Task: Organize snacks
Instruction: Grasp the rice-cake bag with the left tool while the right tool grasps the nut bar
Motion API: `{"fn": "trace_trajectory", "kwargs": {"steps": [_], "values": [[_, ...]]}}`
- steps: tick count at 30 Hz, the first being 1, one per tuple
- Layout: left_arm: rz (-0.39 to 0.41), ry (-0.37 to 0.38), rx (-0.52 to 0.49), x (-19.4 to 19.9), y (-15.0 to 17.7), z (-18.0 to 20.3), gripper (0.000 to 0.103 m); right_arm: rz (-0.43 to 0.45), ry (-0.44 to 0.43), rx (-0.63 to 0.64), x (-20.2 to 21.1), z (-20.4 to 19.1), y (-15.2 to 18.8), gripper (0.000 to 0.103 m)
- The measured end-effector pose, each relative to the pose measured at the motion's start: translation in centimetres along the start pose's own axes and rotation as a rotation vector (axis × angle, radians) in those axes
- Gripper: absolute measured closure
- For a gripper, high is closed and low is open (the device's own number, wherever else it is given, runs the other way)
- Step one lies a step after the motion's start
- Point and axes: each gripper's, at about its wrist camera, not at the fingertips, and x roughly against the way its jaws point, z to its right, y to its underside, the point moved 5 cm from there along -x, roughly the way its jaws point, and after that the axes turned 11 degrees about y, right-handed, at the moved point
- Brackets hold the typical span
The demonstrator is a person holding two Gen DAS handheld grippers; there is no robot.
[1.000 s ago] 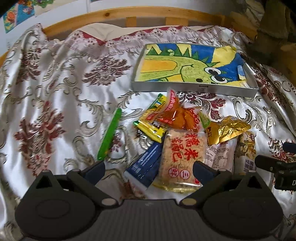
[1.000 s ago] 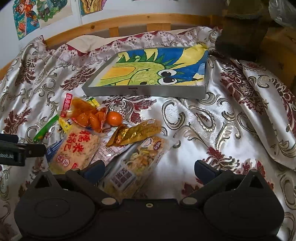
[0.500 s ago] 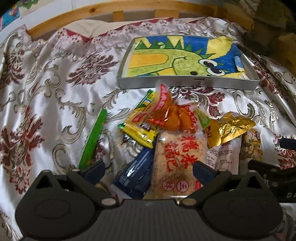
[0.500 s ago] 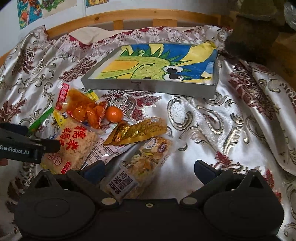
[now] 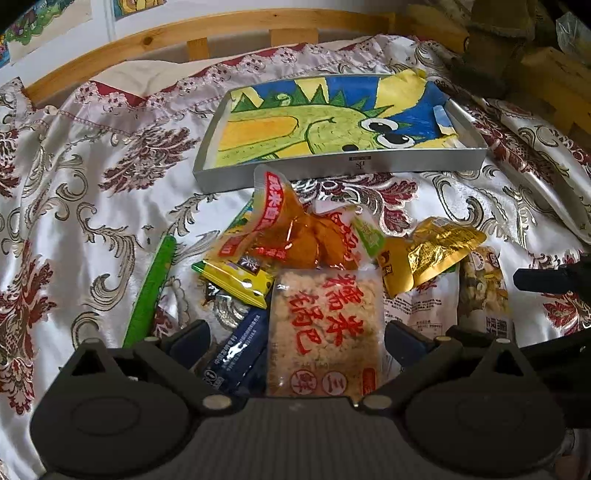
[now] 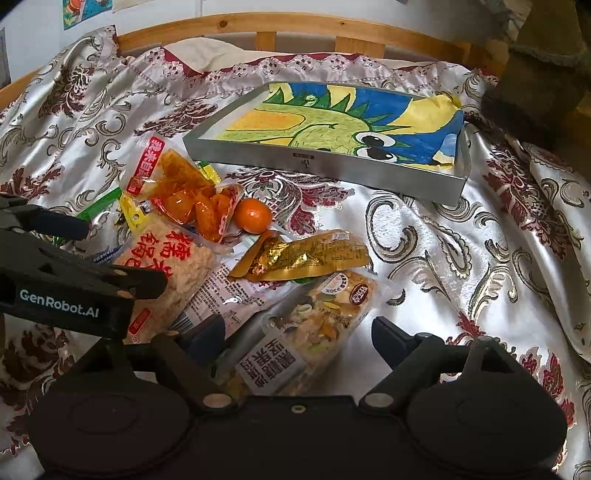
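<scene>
Satin floral bedspread (image 5: 110, 177) inside a wooden frame (image 5: 155, 40) carries snacks (image 5: 325, 325); both tongs gape wide.

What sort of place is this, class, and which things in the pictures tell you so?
Most likely a bedroom, perhaps a child's. A satin bedspread lies crumpled over a bed with a wooden slatted headboard, and hand-drawn pictures hang on the wall. Snack packets lie heaped on the cover.

A home bedroom: satin bedspread (image 5: 92, 192), wooden bed frame (image 6: 295, 31), children's drawings (image 5: 48, 22) on wall.
</scene>
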Motion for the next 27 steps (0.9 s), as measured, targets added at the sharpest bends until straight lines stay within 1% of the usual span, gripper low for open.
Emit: {"fn": "trace_trajectory", "kwargs": {"steps": [2,4,5,6,9,11,13,14,15,20,23,25,27], "values": [[-0.012,0.004,-0.004,-0.3,0.0,0.0,0.001,-0.001,0.001,0.007,0.2,0.0,0.1,0.023],[-0.013,0.003,-0.009,-0.3,0.0,0.1,0.001,-0.002,0.001,0.011,0.3,0.0,0.1,0.029],[-0.013,-0.001,-0.014,-0.3,0.0,0.1,0.001,-0.005,0.006,0.013,0.4,0.1,0.1,0.036],[-0.013,-0.004,-0.018,-0.3,0.1,0.1,0.001,-0.01,0.016,0.016,0.4,0.3,0.2,0.047],[-0.016,0.006,-0.022,-0.3,0.2,0.2,0.001,-0.041,0.047,0.009,0.4,1.1,0.6,0.057],[-0.021,0.02,-0.026,-0.4,0.3,0.3,0.001,-0.043,0.046,-0.012,0.5,1.8,0.7,0.057],[-0.031,0.027,-0.037,-0.6,0.4,0.4,0.001,-0.05,0.038,-0.034,0.3,2.3,0.6,0.053],[-0.03,0.034,-0.046,-0.8,0.5,0.5,0.001,-0.056,0.032,-0.052,0.1,2.5,0.5,0.047],[-0.033,0.037,-0.053,-1.0,0.6,0.5,0.001,-0.06,0.032,-0.066,0.0,2.7,0.4,0.044],[-0.046,0.053,-0.063,-2.0,0.8,0.4,0.002,-0.076,0.007,-0.132,-1.0,3.4,0.1,0.042],[-0.058,0.051,-0.089,-2.5,0.9,0.9,0.003,-0.087,-0.008,-0.155,-1.4,3.5,0.2,0.043],[-0.059,0.041,-0.106,-2.6,0.9,1.3,0.007,-0.089,-0.015,-0.151,-1.5,3.2,0.2,0.045],[-0.06,0.04,-0.113,-2.6,0.9,1.5,0.013,-0.093,-0.022,-0.132,-1.7,2.8,0.3,0.056]]}}
